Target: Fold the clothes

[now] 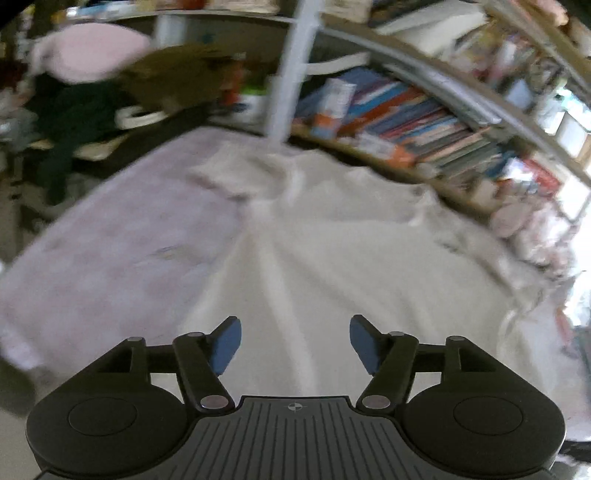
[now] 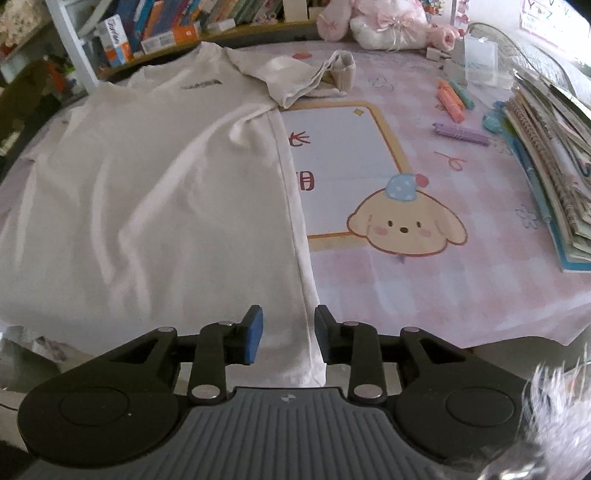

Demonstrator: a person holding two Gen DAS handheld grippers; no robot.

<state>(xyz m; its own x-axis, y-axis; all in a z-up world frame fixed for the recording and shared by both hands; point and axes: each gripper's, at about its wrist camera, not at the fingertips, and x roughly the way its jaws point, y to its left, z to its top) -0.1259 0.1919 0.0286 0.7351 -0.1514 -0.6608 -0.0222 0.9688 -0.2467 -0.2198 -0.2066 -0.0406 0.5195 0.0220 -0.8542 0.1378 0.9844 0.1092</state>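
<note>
A white T-shirt (image 2: pixel 166 184) lies spread flat on the pink tablecloth (image 2: pixel 424 288), with its collar at the far end and its right sleeve (image 2: pixel 295 79) bunched over a printed panel. My right gripper (image 2: pixel 288 314) hovers over the shirt's near right corner. Its blue pads stand a little apart, the side seam runs beneath the gap, and they press on nothing. In the blurred left wrist view the same shirt (image 1: pixel 332 251) fills the middle. My left gripper (image 1: pixel 294 325) is wide open above the cloth, holding nothing.
A stack of notebooks (image 2: pixel 546 147) lines the right edge, with pens (image 2: pixel 450 99) and a clear box (image 2: pixel 480 55) beyond. Plush toys (image 2: pixel 384 26) sit at the back. Shelves of books (image 1: pixel 406 114) and a white post (image 1: pixel 291 70) stand behind the table.
</note>
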